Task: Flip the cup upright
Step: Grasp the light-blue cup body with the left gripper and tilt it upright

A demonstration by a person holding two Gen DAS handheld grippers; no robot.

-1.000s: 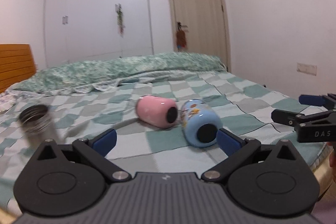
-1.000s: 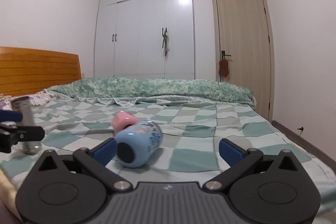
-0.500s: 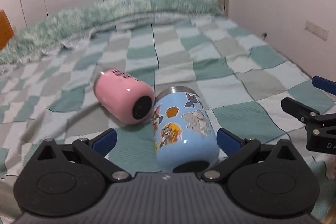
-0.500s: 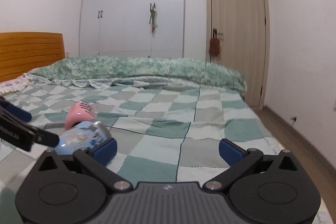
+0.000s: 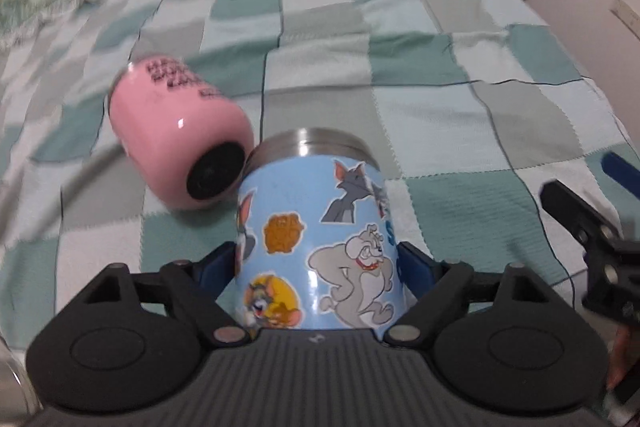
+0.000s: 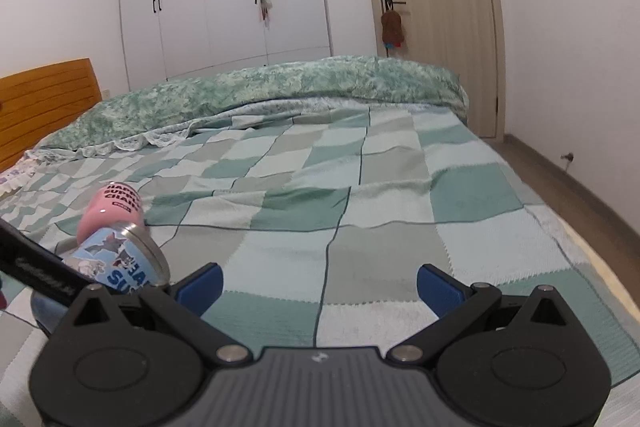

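Left wrist: left gripper (image 5: 320, 267) clamps the blue cup (image 5: 316, 247), which lies on its side on the bed (image 5: 460, 115), touching the pink cup (image 5: 176, 135). Right wrist: right gripper (image 6: 318, 287) gapes wide, empty. Grasp made, I'd say; the flip remains.

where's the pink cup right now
The pink cup lies on its side on the checked bedspread, left of centre in the left wrist view, its dark base beside the steel rim of the blue cartoon cup.
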